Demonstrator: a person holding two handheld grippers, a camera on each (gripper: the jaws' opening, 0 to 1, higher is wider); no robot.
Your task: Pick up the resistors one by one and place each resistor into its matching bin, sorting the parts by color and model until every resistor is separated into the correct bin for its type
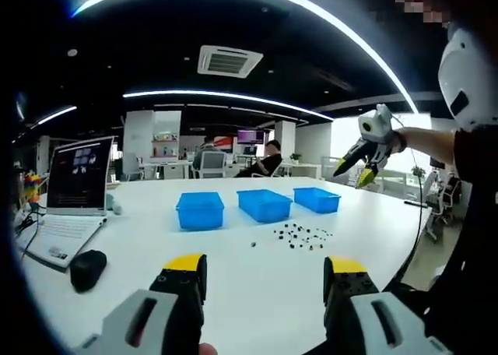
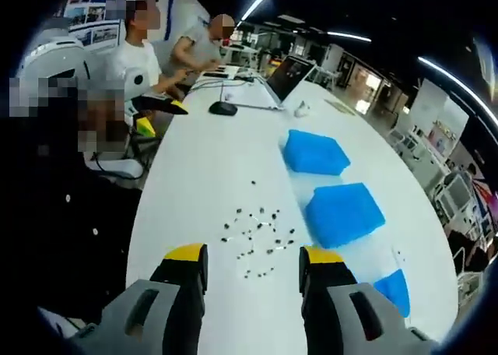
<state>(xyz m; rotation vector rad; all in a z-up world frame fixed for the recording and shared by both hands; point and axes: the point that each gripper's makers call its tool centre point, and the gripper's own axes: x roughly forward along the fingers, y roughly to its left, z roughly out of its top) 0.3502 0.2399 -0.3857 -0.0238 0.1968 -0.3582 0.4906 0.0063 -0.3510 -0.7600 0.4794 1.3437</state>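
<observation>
White table (image 1: 233, 277) fills the lower half of the left gripper view. Three blue bins (image 1: 200, 210) sit in a row at its middle. A laptop (image 1: 74, 185) stands at the left. Both grippers are wide open and hold nothing: the left gripper (image 1: 265, 275) low in its view, the right gripper (image 2: 253, 268) just above the resistors (image 2: 257, 234), which lie in a loose pile beside the bins. They are tiny and close together, so the jaws might grab two at once, or flick one away.
</observation>
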